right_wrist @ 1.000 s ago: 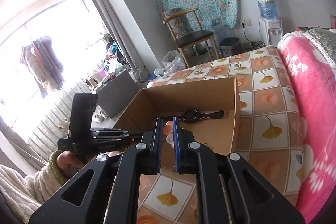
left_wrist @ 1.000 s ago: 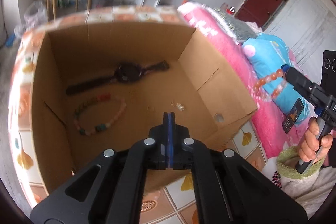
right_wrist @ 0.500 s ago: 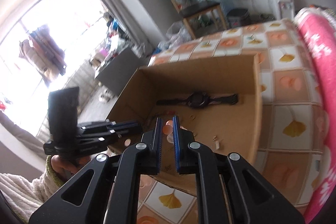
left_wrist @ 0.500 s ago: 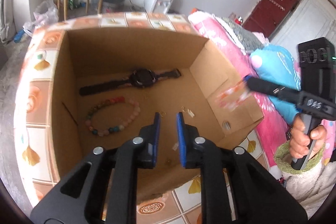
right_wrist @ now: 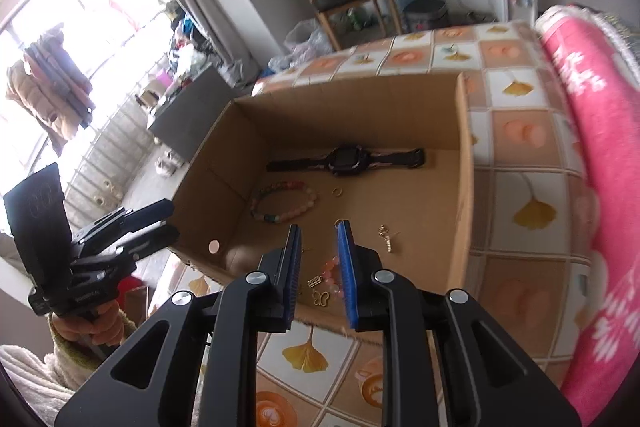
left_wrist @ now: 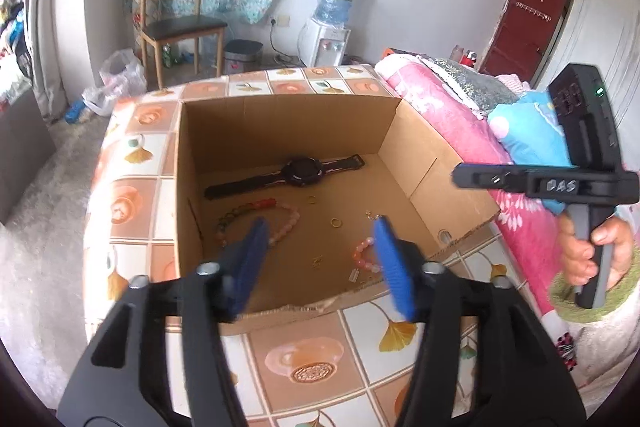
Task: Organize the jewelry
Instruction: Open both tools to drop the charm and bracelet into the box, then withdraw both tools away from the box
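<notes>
An open cardboard box (left_wrist: 288, 115) (right_wrist: 466, 187) stands on a tiled bedcover. Inside lie a black watch (left_wrist: 302, 173) (right_wrist: 346, 159), a multicoloured bead bracelet (left_wrist: 280, 217) (right_wrist: 286, 205), an orange bead bracelet (left_wrist: 362, 259) (right_wrist: 332, 277), gold rings (left_wrist: 335, 222) (right_wrist: 337, 191) and small gold charms (right_wrist: 386, 237). My left gripper (left_wrist: 320, 263) is open and empty, above the box's near wall. My right gripper (right_wrist: 318, 273) is open and empty above the orange bracelet; it also shows at the right of the left wrist view (left_wrist: 464, 175).
A pink blanket (right_wrist: 592, 147) (left_wrist: 460, 131) and a blue pillow (left_wrist: 528, 135) lie right of the box. A wooden chair (left_wrist: 176, 23), a bin (left_wrist: 242, 55) and a water dispenser (left_wrist: 328, 35) stand behind. A grey cabinet (right_wrist: 188, 115) stands by the window.
My right gripper carried the orange bracelet over the box and opened; the bracelet now lies inside. My left gripper went from shut to wide open and drew back.
</notes>
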### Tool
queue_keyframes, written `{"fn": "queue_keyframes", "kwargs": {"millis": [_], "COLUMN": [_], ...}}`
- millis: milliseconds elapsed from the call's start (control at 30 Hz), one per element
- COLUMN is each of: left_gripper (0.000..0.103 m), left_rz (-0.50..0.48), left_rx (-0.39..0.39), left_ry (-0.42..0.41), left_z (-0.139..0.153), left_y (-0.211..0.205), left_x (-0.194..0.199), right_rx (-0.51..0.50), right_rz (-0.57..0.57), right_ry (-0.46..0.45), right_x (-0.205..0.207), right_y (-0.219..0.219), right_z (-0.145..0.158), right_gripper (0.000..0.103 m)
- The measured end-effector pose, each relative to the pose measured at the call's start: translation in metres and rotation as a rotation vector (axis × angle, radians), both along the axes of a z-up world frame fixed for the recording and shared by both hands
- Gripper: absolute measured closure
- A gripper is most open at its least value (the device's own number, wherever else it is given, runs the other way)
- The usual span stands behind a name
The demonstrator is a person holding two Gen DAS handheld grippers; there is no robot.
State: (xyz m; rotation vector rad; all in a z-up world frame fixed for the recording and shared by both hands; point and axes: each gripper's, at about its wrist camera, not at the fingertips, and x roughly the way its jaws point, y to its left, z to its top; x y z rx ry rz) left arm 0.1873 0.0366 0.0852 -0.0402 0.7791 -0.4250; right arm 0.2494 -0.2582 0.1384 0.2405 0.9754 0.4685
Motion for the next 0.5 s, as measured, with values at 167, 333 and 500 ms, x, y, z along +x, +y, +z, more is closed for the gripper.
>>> {"fn": "queue_keyframes", "kwargs": {"millis": [167,333,500], "left_gripper": [0.025,0.012,0.008], "left_rz": [-0.005,0.050,0.163], "left_rx": [0.025,0.061,0.097], "left_ry": [-0.049,-0.098,-0.173], "left_z": [0.008,0.013,0.023], "left_y": [-0.004,-0.004,0.004], "left_x": [-0.022,-0.041,-0.056], "right_rx": [-0.006,-0.018,-0.053], "right_rz": [-0.071,-0.136,-0.185], "right_ry": [-0.083,-0.168,-0.214], "right_x": [-0.028,-0.061,-0.086], "right_y": [-0.009,-0.009,-0.008], "right_z": [0.016,0.023,0.025], "right_gripper": [0.060,0.036,0.022]}}
